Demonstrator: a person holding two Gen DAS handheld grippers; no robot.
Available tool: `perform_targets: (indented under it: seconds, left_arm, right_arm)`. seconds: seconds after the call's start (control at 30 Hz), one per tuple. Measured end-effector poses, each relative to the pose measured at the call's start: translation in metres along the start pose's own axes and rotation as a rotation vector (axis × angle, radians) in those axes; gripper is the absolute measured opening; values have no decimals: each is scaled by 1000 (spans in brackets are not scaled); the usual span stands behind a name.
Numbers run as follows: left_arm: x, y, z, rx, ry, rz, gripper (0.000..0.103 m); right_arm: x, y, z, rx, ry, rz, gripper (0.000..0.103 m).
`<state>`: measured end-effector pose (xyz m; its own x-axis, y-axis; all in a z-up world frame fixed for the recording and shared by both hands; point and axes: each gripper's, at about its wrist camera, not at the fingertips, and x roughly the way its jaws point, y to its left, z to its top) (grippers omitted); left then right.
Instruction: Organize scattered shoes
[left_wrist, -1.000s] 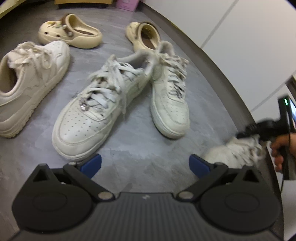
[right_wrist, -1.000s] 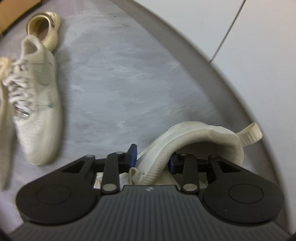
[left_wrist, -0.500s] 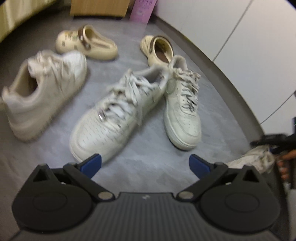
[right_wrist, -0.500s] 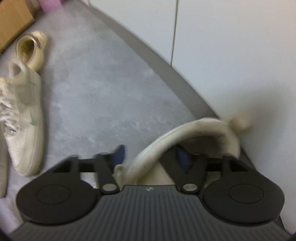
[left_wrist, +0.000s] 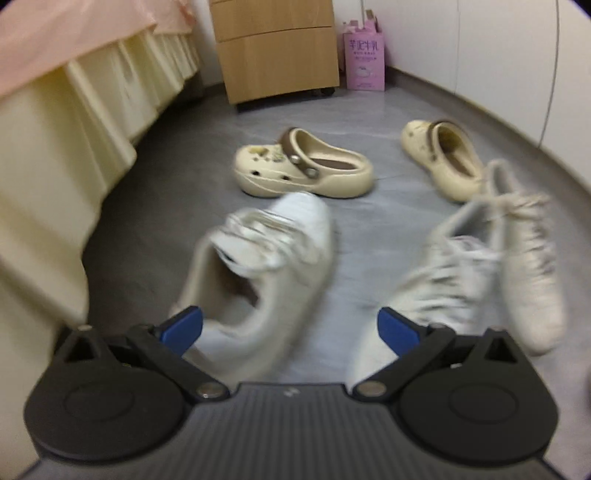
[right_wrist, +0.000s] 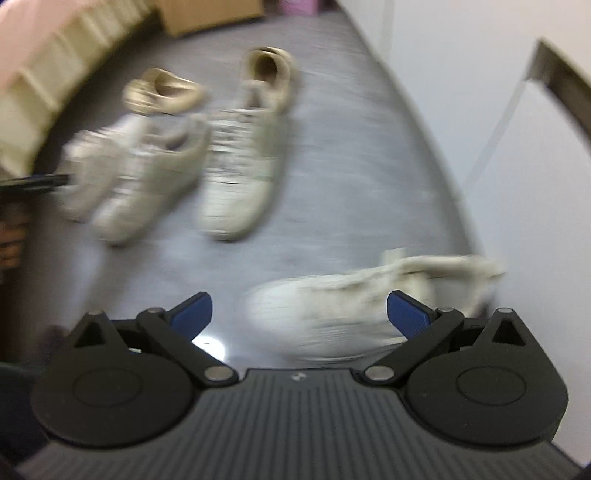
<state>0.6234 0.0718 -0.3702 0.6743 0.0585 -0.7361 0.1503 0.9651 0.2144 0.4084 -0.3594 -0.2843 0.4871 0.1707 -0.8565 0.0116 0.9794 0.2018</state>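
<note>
1. Left tool (left_wrist: 290, 326): jaws spread wide, nothing between them. It hovers low over the heel end of a white sneaker (left_wrist: 266, 273) that lies on the grey floor (left_wrist: 207, 155).
2. Right tool (right_wrist: 299, 308): jaws also wide and holding nothing. A white sneaker by the wall (right_wrist: 351, 310) lies on its side just ahead of it, next to the baseboard.
3. Other shoes: a laced pair (left_wrist: 491, 266) sits toe-out to the right, touching each other; two cream clogs (left_wrist: 303, 170) lie well apart beyond them.
4. Risk: both views are smeared by motion. Closing on the left sneaker at this pace would likely catch loose laces or the soft collar only, and the shoe could swing or drop.
5. Risk: the sneaker by the wall, lying on its side, is not a tidy placement; it may need righting.
6. Containers: a wooden drawer cabinet (left_wrist: 277, 48) and a pink carton (left_wrist: 364, 55) stand at the far wall. Their contents cannot be seen.
</note>
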Motion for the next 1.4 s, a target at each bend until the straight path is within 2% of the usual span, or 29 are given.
perform_targets:
  seconds: [0.13, 0.2, 0.27, 0.33, 0.43, 0.5, 0.57, 0.63, 0.67, 0.7, 0.73, 0.83, 1.03, 1.23, 1.27, 1.33, 1.4]
  left_arm:
    - [30, 15, 2, 15, 88, -31, 90]
    - [35, 15, 1, 78, 64, -25, 89]
    - [40, 15, 0, 105, 66, -37, 75]
    - [47, 12, -2, 140, 88, -50, 67]
    - [53, 4, -6, 218, 96, -41, 64]
    - [54, 4, -8, 232, 96, -36, 61]
    - [54, 5, -10, 235, 95, -35, 49]
    - [51, 8, -10, 232, 97, -44, 45]
    - [51, 9, -10, 233, 99, -51, 38]
    - [48, 8, -10, 235, 107, -74, 24]
    - [46, 6, -10, 238, 116, -76, 19]
    - [41, -1, -12, 262, 137, -80, 15]
    - [8, -13, -31, 271, 173, -121, 14]
    - [-19, -21, -63, 300, 192, -142, 17]
    - [-23, -23, -66, 310, 177, -139, 28]
    - [-31, -25, -67, 321, 157, -150, 43]
    - [-40, -26, -64, 310, 147, -175, 54]
  right_arm:
    - [28, 14, -4, 79, 28, 143, 103]
    - [43, 19, -4, 143, 71, 182, 103]
    - [49, 21, -3, 161, 93, 206, 103]
    - [55, 23, -6, 157, 108, 211, 103]
    - [63, 23, -14, 153, 143, 204, 103]
    - [67, 23, -20, 154, 161, 204, 103]
    - [71, 23, -25, 152, 176, 199, 103]
    - [73, 21, -30, 154, 196, 194, 103]
    - [73, 20, -33, 156, 201, 193, 103]
    - [74, 20, -35, 154, 206, 193, 103]
    - [74, 20, -37, 152, 211, 192, 103]
    - [71, 17, -45, 141, 213, 175, 103]
    - [63, 5, -60, 168, 232, 142, 103]
    - [58, 3, -68, 205, 235, 155, 103]
    - [57, 4, -69, 196, 233, 156, 103]
    - [53, 6, -69, 174, 229, 157, 103]
    - [47, 7, -63, 147, 213, 147, 103]
